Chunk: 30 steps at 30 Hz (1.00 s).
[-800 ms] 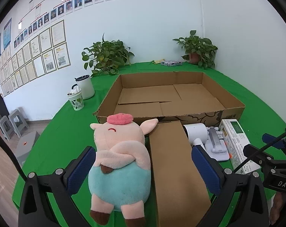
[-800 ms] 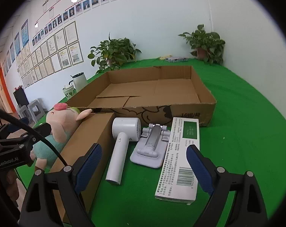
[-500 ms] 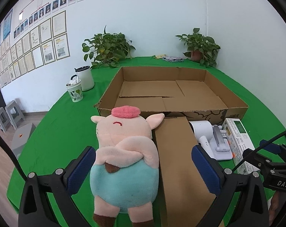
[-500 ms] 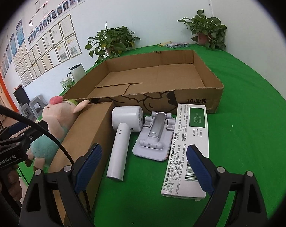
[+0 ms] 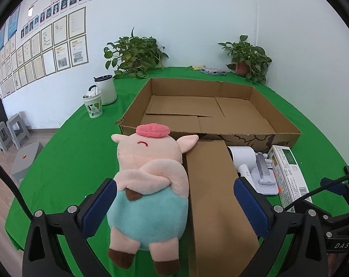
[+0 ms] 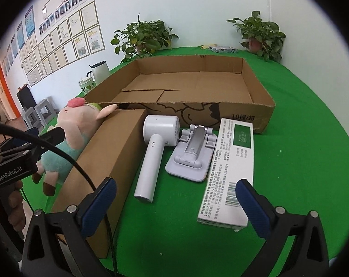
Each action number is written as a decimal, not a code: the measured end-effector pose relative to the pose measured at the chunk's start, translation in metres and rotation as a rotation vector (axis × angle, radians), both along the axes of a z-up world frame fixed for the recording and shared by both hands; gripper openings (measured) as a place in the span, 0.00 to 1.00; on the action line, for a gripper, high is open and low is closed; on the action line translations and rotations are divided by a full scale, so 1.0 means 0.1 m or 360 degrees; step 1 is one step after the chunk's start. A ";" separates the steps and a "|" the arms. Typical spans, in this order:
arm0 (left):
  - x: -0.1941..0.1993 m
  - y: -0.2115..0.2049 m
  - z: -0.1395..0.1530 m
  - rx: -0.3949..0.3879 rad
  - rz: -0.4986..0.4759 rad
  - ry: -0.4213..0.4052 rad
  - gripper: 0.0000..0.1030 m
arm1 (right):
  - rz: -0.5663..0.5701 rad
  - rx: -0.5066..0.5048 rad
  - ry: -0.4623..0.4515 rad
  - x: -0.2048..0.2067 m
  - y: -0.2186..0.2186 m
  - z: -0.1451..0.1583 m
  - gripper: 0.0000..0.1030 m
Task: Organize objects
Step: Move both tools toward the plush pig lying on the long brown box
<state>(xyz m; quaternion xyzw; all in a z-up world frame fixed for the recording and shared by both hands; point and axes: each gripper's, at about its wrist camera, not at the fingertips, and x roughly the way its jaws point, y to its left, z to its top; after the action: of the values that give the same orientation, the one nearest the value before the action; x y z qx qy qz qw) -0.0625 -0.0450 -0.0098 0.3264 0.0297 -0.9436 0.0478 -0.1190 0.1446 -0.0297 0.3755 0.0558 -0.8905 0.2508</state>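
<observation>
A plush pig (image 5: 149,184) in teal trousers lies on the green table beside a long brown carton (image 5: 216,198), in front of a wide open cardboard tray (image 5: 209,115). My left gripper (image 5: 174,207) hangs open above the pig's lower half and the carton, touching neither. In the right wrist view a white handheld fan (image 6: 154,145), a pale folding stand (image 6: 190,154) and a white and green box (image 6: 232,170) lie in a row right of the carton (image 6: 109,161). My right gripper (image 6: 175,207) stands open over them, holding nothing.
Two potted plants (image 5: 135,55) (image 5: 246,60) stand at the table's far edge. A white kettle (image 5: 105,90) and a patterned cup (image 5: 93,106) sit far left. Grey stools (image 5: 8,131) stand on the floor beyond the left edge. A hand (image 6: 10,203) holds the left gripper.
Both grippers have dropped and come closer to the objects, which now look larger and higher in the frames. The jaws have stayed wide and nothing has been touched.
</observation>
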 end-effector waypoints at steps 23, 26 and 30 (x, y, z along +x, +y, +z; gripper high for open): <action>0.50 0.31 0.40 -0.0069 -0.0045 0.0052 0.99 | -0.0078 -0.0016 0.0017 0.29 0.23 0.12 1.00; 0.48 0.20 0.36 -0.0027 -0.0062 0.0049 0.99 | -0.0121 0.0018 0.0031 0.33 0.17 0.15 1.00; 0.49 0.05 0.29 0.0001 -0.0075 0.0025 0.99 | -0.0147 0.0030 0.0019 0.39 0.08 0.18 1.00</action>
<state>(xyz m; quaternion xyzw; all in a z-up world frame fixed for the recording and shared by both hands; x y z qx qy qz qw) -0.0130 -0.0405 0.0195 0.3197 0.0226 -0.9469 0.0252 -0.0803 0.1526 -0.0116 0.3747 0.0482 -0.9028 0.2055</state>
